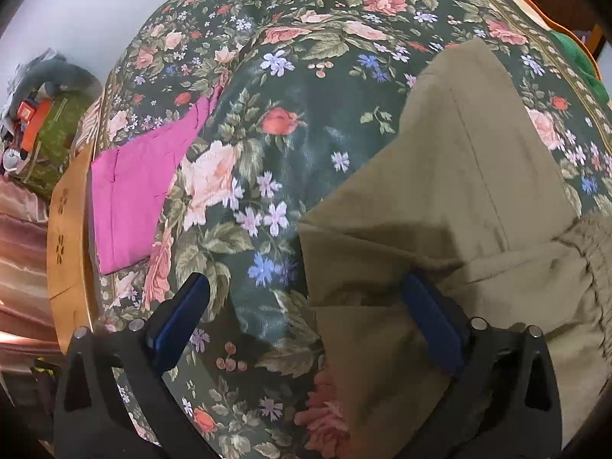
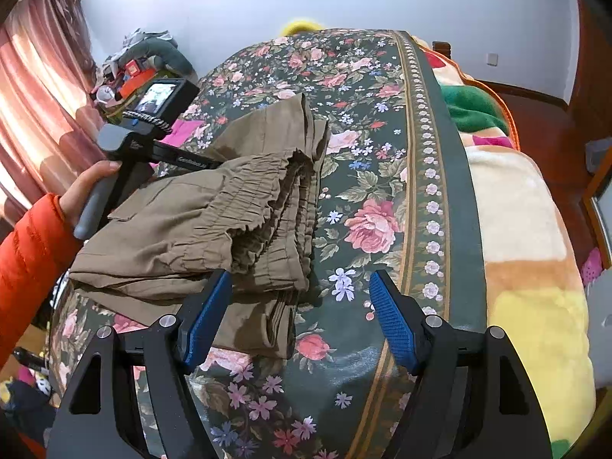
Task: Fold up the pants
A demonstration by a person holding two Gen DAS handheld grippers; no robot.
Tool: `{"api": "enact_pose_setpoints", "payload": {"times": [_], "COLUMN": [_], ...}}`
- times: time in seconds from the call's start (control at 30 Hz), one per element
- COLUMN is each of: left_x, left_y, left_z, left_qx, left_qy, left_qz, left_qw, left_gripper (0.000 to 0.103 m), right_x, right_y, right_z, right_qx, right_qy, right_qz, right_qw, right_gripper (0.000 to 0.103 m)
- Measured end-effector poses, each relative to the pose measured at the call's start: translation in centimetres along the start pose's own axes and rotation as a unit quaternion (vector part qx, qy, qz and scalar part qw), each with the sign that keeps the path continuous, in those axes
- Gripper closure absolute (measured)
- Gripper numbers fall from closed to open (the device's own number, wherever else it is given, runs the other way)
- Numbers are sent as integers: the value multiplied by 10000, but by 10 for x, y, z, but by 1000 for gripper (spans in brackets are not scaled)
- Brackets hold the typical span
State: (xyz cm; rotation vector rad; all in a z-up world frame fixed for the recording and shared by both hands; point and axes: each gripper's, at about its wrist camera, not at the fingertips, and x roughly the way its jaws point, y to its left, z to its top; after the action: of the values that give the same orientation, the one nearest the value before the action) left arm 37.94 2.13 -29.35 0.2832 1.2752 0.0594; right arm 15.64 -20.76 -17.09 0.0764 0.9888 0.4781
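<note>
Olive-brown pants lie folded over on a dark floral bedspread; the elastic waistband shows at the right edge. My left gripper is open, its right finger over the pants' near edge, its left finger over bare bedspread. In the right wrist view the pants lie bunched with the gathered waistband on top. My right gripper is open just in front of the waistband corner, holding nothing. The left tool sits behind the pants in a hand.
A folded magenta garment lies at the bedspread's left edge beside a wooden board. Striped fleece blankets lie to the right. A cluttered pile and pink curtains stand at the far left.
</note>
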Motion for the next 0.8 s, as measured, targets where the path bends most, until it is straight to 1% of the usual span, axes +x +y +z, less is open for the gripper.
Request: {"api": "enact_pose_setpoints", "payload": {"times": [0.13,0.2,0.33,0.43,0.53,0.63,0.73,0.8], "left_x": [-7,-11,-24,-39,-56,-69,-79,-88], "left_y": [-1,1,10,16,24,28,29,26], "left_z": [-17,-26,-49,-74,-105,-128,-145,-157], "left_qx": [252,256,116,-20,-184,-373,-512,-582], "left_qy": [-189,-148,-86,-157,-270,-338,-371,-436], "left_qz": [30,49,29,-6,-165,-323,-450,-490], "left_qw": [9995,9996,9999,9999,9993,9982,9970,9961], "left_gripper": [0,0,0,0,0,0,0,0], "right_x": [-6,-9,-18,-24,-27,-21,-9,-2], "right_y": [0,2,4,6,9,11,11,9], "right_z": [-3,-5,-9,-10,-12,-14,-17,-19], "right_qx": [53,34,20,26,27,10,-4,100], "right_qy": [-37,-57,-108,-156,-182,-118,-5,77], "right_qz": [68,70,55,85,139,212,137,152], "right_qw": [10000,10000,9999,9998,9997,9997,9999,9998], "right_gripper": [32,32,32,32,32,32,32,32]}}
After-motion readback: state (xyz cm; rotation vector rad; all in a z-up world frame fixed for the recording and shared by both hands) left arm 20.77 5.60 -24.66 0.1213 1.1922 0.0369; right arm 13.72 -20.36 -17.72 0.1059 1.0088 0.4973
